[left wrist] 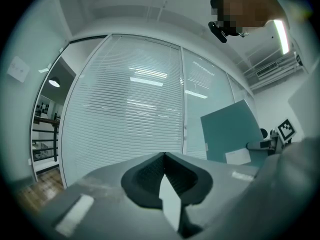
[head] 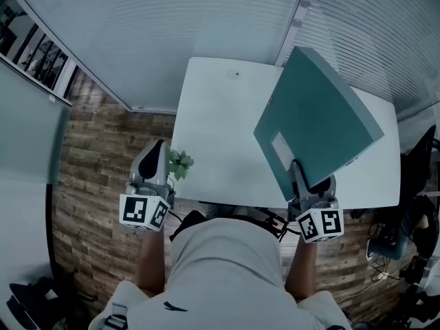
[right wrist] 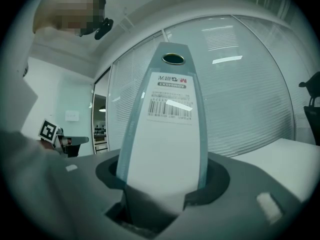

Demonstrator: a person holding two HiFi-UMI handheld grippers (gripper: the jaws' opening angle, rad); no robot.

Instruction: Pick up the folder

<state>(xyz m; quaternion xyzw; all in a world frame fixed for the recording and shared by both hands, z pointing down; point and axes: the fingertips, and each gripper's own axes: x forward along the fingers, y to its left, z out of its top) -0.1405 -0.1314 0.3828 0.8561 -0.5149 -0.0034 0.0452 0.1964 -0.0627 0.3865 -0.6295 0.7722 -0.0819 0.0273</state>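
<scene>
Where the white table spreads below the slatted blinds, the teal folder stands tilted over its right half, held up by its near end. The right gripper clamps the folder's spine between widely spread jaws. The left gripper, off the table's left edge, has its jaws pressed together on nothing. The spine carries a white label with a barcode. The upside-down heading above the barcode is too small to read, and beyond it is a round finger hole.
</scene>
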